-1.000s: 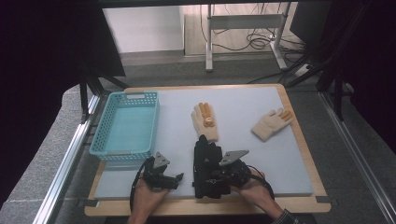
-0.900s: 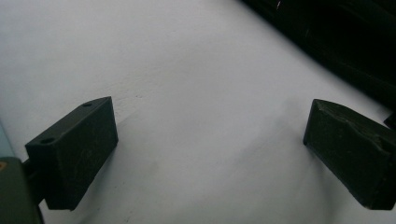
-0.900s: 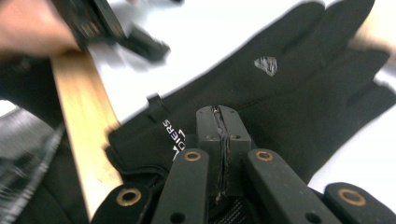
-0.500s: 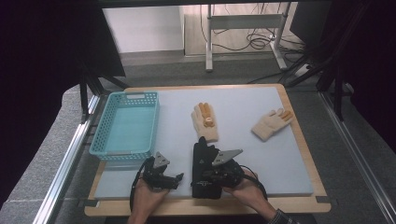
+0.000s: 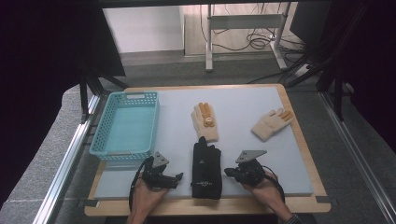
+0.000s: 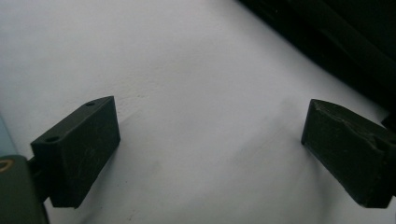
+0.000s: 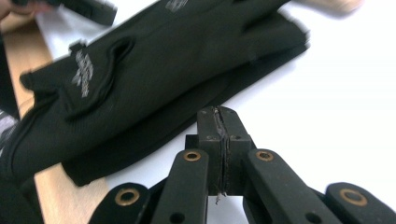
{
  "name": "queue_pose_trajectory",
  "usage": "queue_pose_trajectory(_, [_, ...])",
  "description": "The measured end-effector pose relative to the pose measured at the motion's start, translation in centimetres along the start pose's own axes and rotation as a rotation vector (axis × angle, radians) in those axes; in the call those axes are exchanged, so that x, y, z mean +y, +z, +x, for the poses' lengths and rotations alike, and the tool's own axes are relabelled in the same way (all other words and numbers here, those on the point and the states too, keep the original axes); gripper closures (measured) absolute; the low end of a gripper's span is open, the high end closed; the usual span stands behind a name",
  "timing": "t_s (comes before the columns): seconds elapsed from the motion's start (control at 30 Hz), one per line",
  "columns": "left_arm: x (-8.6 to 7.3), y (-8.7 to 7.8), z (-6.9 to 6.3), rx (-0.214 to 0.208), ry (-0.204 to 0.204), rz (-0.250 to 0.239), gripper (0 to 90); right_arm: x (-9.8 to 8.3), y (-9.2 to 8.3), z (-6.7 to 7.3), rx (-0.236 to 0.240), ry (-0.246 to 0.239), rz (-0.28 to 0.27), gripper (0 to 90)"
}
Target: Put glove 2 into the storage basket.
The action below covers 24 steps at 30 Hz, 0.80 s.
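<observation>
While both hand-held grippers rest low at the near edge of the pale grey foam mat (image 5: 243,100), the black fabric gloves (image 5: 206,164) lie flat between them as the landmark. They look like two gloves stacked one on the other, though the layers blur together in the right gripper view, so the count is only likely. The left gripper (image 5: 175,179) sits just left of the black gloves, its two jaws spread wide over bare mat with nothing between them. The right gripper (image 5: 229,172) sits just right of the black gloves, apart from them, its two jaws pressed tight together and holding nothing. Two cream knitted gloves with orange fingertips lie beyond the black gloves: one cream glove (image 5: 205,122) just past their far end, nearly touching, the other cream glove (image 5: 272,124) farther off to the right. One light blue plastic mesh basket (image 5: 101,140) stands to the left of the black gloves, beyond the left gripper.
</observation>
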<state>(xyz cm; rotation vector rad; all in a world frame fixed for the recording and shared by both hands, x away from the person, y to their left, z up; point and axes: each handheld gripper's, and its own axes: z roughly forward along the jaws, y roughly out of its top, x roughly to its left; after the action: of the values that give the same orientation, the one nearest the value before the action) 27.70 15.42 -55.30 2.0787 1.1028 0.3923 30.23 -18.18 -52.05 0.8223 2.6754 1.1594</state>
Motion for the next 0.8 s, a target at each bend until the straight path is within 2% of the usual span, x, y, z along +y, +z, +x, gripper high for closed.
queue_pose_trajectory(0.17, [-0.1,-0.4,0.2,0.001,0.002,0.014,6.3,-0.3,1.2,1.0,0.048,-0.016,0.011,87.6])
queue_pose_trajectory(0.5, [-0.9,-2.0,1.0,0.059,0.000,0.026,6.0,1.1,3.5,3.1,0.111,-0.039,-0.001,86.8])
queue_pose_trajectory(0.57, [-1.2,-2.1,1.2,0.070,-0.001,0.038,6.1,1.5,4.1,3.6,0.115,-0.052,-0.003,86.0])
queue_pose_trajectory(0.67, [-1.5,-2.0,1.4,0.058,-0.017,0.029,6.3,2.0,4.7,4.2,0.114,-0.067,0.001,83.9])
queue_pose_trajectory(0.8, [-1.7,-1.9,1.6,0.045,-0.013,0.019,4.9,2.2,3.9,4.3,0.087,-0.090,0.007,79.1])
